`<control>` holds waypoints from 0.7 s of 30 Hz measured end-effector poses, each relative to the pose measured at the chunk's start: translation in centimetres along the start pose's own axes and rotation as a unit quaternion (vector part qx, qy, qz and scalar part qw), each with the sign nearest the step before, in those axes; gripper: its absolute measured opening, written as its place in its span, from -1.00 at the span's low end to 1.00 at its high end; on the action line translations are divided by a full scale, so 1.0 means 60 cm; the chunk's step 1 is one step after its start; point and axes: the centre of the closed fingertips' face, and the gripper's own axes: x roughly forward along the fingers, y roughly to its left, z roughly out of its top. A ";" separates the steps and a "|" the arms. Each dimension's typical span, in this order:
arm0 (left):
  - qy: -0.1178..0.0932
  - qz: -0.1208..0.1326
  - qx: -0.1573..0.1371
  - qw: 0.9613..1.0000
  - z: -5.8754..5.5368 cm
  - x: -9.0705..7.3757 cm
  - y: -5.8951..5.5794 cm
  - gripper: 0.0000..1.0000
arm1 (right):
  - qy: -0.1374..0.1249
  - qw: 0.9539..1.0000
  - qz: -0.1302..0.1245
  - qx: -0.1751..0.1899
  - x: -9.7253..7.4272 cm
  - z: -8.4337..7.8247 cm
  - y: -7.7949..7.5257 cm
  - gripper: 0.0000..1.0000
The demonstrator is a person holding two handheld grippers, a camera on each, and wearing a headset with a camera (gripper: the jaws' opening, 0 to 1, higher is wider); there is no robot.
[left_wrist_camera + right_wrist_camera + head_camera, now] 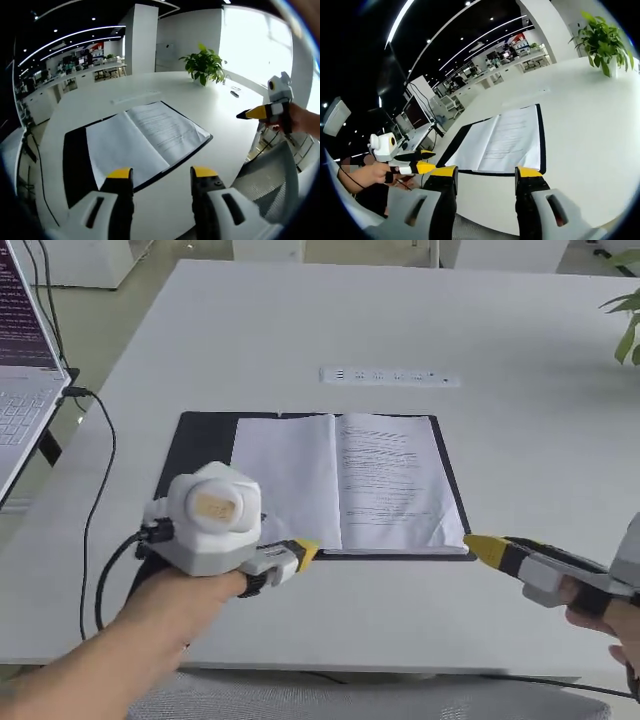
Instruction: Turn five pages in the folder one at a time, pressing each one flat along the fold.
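The black folder (pixel 200 445) lies open on the white table, a blank white page (pixel 285 480) on its left and a printed page (pixel 395 480) on its right, both flat. My left gripper (pixel 306 551) hovers just off the folder's near left edge, its yellow tips pointing right. My right gripper (pixel 480 545) sits beside the near right corner, tips pointing left. In the left gripper view the jaws (pixel 162 173) stand open before the folder (pixel 145 137), nothing between them. The right gripper (pixel 486 172) is likewise open and empty, facing the folder (pixel 505 137).
A white power strip (pixel 390 376) lies beyond the folder. A laptop (pixel 20 370) sits at the far left, with a black cable (pixel 98 490) trailing off the table edge. Plant leaves (pixel 628 325) show at the far right. A grey chair back (pixel 270 175) stands near the front edge.
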 end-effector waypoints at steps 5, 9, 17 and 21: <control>0.016 -0.017 0.013 1.000 0.004 0.059 -0.030 -0.11 | 0.004 1.000 0.000 0.005 0.018 -0.007 -0.020 -0.13; 0.014 -0.025 0.016 0.999 0.013 0.095 -0.050 -0.13 | 0.004 1.000 -0.004 0.016 0.032 -0.010 -0.036 -0.14; 0.003 -0.025 0.023 0.999 0.019 0.185 -0.072 -0.12 | 0.004 0.999 -0.011 0.037 0.054 -0.018 -0.067 -0.15; 0.003 -0.027 0.030 0.999 0.015 0.229 -0.083 -0.10 | 0.005 0.999 -0.009 0.045 0.058 -0.020 -0.074 -0.15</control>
